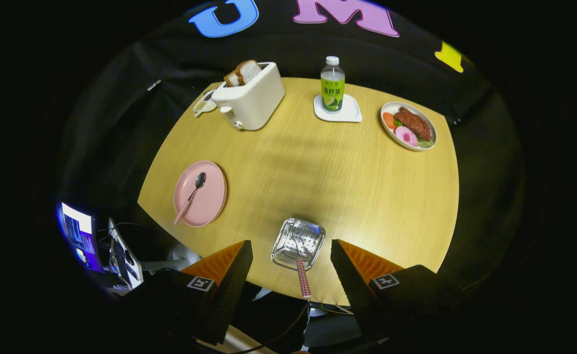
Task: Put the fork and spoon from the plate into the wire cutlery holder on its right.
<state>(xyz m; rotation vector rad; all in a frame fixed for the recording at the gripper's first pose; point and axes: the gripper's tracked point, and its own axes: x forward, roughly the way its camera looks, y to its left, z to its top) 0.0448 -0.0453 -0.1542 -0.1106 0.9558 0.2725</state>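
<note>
Fork [302, 275] is sitting in the wire holder [298, 242] between the spread-apart tongs [291, 260]; spoon [192, 193] is lying on the pink plate [210, 201].

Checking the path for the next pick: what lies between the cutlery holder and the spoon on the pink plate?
Bare tabletop in the gripper view: nothing between holder and spoon. The open gripper hangs over the holder.
</note>
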